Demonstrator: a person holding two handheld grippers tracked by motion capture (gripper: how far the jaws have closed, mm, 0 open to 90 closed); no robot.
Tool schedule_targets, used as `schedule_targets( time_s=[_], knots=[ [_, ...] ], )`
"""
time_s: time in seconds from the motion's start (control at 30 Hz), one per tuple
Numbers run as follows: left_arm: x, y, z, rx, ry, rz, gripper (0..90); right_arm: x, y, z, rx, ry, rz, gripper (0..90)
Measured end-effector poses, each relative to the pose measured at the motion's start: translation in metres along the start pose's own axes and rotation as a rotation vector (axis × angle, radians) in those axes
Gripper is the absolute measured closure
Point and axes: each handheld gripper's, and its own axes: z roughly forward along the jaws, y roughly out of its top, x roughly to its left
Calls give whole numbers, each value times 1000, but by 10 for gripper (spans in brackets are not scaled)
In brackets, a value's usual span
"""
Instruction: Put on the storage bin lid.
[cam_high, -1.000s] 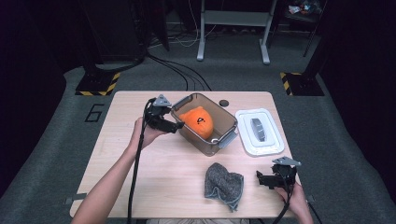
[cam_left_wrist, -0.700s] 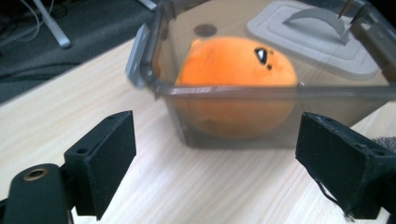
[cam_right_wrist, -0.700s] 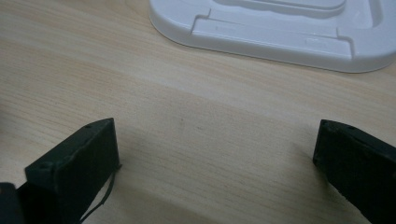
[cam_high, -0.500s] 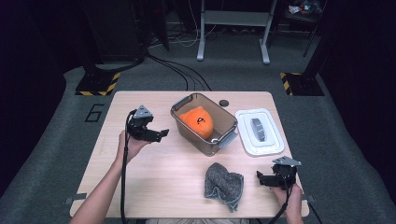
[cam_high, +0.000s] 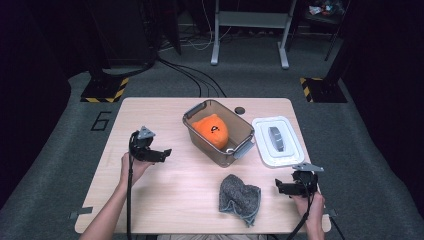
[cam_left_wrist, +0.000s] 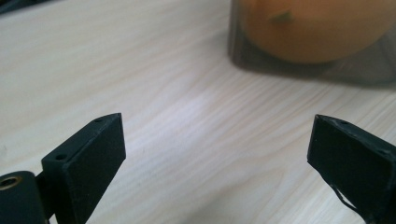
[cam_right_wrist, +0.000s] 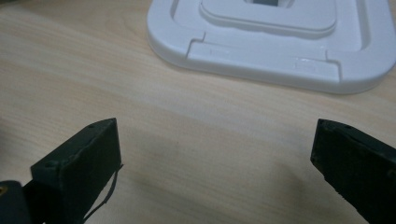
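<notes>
A see-through grey box (cam_high: 190, 122) stands mid-table with an orange soft thing (cam_high: 212, 131) inside it. The box's white lid (cam_high: 277, 141) lies flat to its right. A grey knitted cloth (cam_high: 240, 197) lies crumpled near the front edge. My left gripper (cam_high: 164, 153) is low over the bare wood left of the box and points at it. Its jaws have just been opening and nothing is between them. In the left gripper view the box wall (cam_left_wrist: 299, 70) and the orange thing (cam_left_wrist: 317, 32) lie ahead. My right gripper (cam_high: 280, 187) rests open right of the cloth, with the lid (cam_right_wrist: 280, 51) ahead of it.
A small black round object (cam_high: 240, 110) sits behind the box near the table's far edge. The wooden table (cam_high: 150, 115) has bare room on its left half. Cables and stand legs lie on the floor beyond.
The left gripper has drawn away from the box, leftward, nearer to the person and lower over the table. The right gripper has stayed put.
</notes>
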Motion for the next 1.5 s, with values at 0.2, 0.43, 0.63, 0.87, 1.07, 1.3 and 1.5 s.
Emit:
schedule_targets(
  time_s=[0.2, 0.43, 0.63, 0.87, 1.07, 1.3, 1.5],
  knots=[
    [8, -22, 16, 64, 30, -31, 34, -3, 16, 3, -14, -1, 0, 27],
    [9, -40, 31, 98, 45, -67, 37, -7, 37, 12, -17, 14, -1, 32],
    [8, -43, 33, 84, 79, -51, 19, -12, 58, 23, -18, 12, 7, 34],
    [9, -44, 35, 76, 78, -40, 0, -20, 76, 42, -16, 13, 27, 72],
    [9, -44, 35, 70, 75, -39, 0, -25, 96, 57, -26, -11, 33, 166],
    [9, -44, 34, 85, 64, -25, 0, -32, 111, 69, -16, -12, 78, 293],
    [9, -43, 35, 81, 59, -26, 0, -30, 117, 83, 5, -57, 55, 408]
  ],
)
